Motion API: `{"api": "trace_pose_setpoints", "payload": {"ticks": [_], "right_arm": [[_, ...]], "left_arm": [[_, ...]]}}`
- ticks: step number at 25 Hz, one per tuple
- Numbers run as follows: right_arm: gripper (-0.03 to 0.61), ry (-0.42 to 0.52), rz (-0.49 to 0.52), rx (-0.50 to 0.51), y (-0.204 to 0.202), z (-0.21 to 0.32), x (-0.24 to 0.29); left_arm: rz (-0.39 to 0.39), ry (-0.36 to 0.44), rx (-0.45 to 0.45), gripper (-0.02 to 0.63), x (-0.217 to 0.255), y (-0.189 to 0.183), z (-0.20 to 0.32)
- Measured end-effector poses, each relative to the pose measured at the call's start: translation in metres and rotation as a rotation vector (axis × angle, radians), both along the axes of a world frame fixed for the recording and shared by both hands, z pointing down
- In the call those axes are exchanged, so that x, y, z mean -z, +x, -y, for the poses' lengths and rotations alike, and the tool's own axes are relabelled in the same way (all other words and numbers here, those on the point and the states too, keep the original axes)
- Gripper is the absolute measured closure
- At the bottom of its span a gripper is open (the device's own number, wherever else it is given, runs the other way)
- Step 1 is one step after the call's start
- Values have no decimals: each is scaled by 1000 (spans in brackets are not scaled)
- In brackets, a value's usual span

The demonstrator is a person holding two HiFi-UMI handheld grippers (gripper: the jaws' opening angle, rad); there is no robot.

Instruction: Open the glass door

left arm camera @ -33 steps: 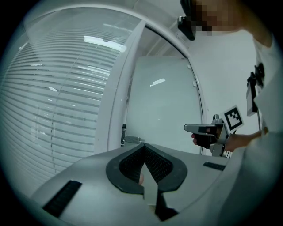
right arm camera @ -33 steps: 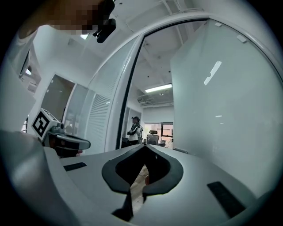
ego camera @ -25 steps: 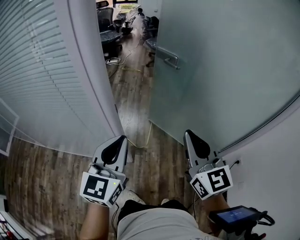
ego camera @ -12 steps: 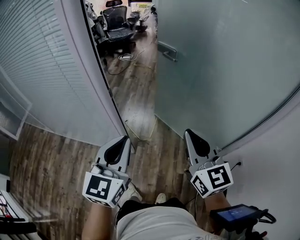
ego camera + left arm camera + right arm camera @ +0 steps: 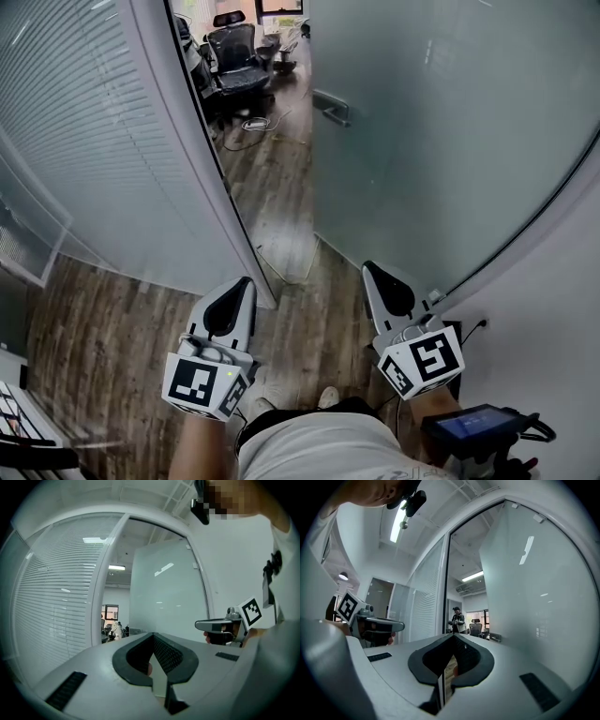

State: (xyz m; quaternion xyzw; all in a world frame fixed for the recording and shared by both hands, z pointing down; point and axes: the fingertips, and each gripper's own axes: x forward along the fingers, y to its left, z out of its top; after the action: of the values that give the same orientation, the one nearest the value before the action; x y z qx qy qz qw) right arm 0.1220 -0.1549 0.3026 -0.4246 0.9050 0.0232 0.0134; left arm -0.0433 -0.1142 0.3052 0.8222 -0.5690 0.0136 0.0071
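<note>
Right in front of you, the big frosted glass door (image 5: 450, 141) stands swung open. A silver metal handle (image 5: 330, 106) sticks out near the door's free edge. Across the gap from that edge is the tall white door frame post (image 5: 192, 159). On the far side of the post from the door runs a glass wall with white slat blinds (image 5: 66, 141). Brown wooden floor (image 5: 281, 211) shows through the gap by the door. Past the door, deep in the room, sits a black office chair (image 5: 234, 52). The right gripper view also shows a person in a cap (image 5: 457, 617) standing in that room beyond the door.

Your right gripper (image 5: 370, 270) is low down, near the door's bottom corner, and it is not touching the glass. Its jaws are shut tight together and hold nothing (image 5: 452, 641).

Your left gripper (image 5: 242, 281) is further from the door, near the foot of the white post, and it touches nothing. Its jaws look pressed together too, with nothing between them (image 5: 153, 641).

Both grippers point toward the gap beside the door. Neither one is on the handle, which is well away from them, further along the door.
</note>
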Motion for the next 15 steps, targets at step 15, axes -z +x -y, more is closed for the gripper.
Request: {"api": "trace_pose_setpoints", "payload": {"ticks": [15], "right_arm": [[577, 43, -53, -5, -113, -75, -7]], "left_arm": [[-46, 47, 54, 614, -16, -137, -77]]}}
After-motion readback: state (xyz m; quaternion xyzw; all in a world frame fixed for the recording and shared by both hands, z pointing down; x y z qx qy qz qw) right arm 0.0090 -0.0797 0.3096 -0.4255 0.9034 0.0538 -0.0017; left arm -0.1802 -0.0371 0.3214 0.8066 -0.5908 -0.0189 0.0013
